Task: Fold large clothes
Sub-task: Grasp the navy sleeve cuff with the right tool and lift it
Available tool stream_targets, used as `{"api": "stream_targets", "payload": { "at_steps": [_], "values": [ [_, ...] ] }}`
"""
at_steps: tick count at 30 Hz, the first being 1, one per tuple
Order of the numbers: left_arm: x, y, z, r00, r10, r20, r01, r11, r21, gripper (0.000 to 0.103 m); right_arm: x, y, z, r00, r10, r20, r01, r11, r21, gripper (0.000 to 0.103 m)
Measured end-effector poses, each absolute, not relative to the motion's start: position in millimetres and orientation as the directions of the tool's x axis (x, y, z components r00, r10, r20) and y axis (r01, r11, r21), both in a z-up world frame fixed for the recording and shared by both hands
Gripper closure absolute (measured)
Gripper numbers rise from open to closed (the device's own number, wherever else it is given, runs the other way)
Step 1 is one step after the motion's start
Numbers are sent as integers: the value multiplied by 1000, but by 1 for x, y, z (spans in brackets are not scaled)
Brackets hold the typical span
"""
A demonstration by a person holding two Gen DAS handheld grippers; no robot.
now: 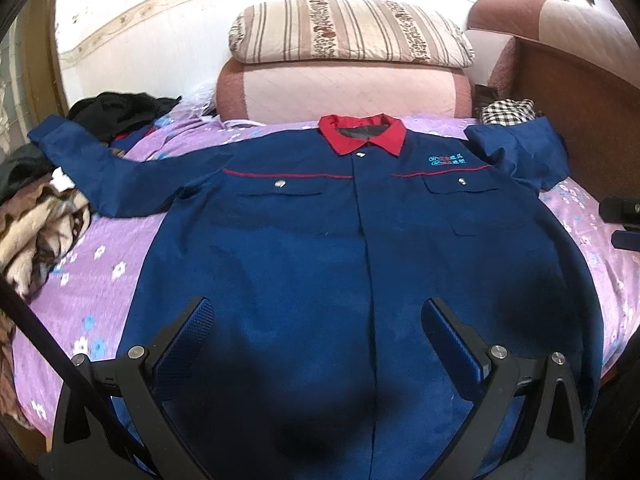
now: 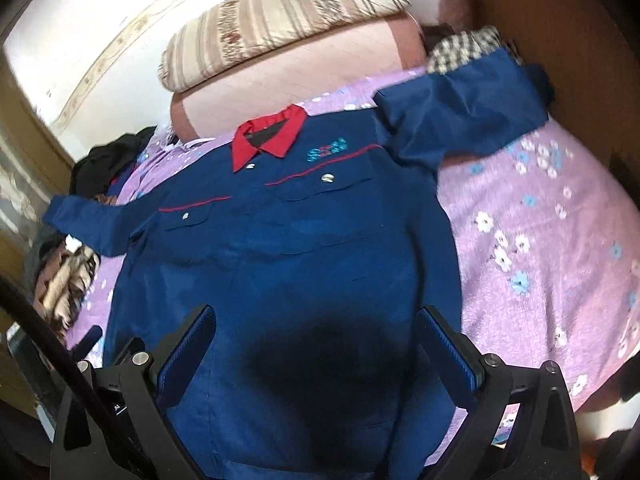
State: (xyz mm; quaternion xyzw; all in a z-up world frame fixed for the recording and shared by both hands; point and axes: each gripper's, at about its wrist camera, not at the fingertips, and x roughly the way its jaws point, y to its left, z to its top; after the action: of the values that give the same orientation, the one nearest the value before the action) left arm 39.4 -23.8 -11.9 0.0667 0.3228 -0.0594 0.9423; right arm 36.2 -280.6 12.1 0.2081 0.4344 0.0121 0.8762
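A large navy blue work shirt [image 1: 304, 240] with a red collar [image 1: 362, 134] lies flat, front up, on the purple flowered bedsheet [image 1: 92, 280], sleeves spread to both sides. It also shows in the right wrist view [image 2: 288, 256]. My left gripper [image 1: 318, 320] is open and empty, hovering over the shirt's lower middle. My right gripper [image 2: 316, 328] is open and empty, over the shirt's lower part nearer its right side. The right gripper's edge [image 1: 622, 220] shows at the far right of the left wrist view.
A striped pillow [image 1: 348, 32] rests on a pink folded quilt [image 1: 340, 88] at the head of the bed. Dark clothes [image 1: 120, 112] and a brown patterned blanket [image 1: 40, 224] pile on the left. A checked cloth [image 1: 506, 110] and a wooden bed frame [image 1: 580, 92] stand at right.
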Motion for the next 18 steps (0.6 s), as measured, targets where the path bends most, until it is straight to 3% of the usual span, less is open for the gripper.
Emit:
{"api": "stream_targets", "payload": {
  "at_steps": [10,14,18],
  "values": [
    [80,-46,2,763,-110,-637,205,976,78,0,67,-429,-2,714,254,-652,264,765,587,1],
    [91,-56,-4,754,-122,-646,234,968,90,0,105,-511,-11,771,193,-607,323,703,633,1],
    [98,-60,-13,737,-138,-661,266,959,96,0,148,-586,-29,774,129,-620,412,641,647,1]
  ]
}}
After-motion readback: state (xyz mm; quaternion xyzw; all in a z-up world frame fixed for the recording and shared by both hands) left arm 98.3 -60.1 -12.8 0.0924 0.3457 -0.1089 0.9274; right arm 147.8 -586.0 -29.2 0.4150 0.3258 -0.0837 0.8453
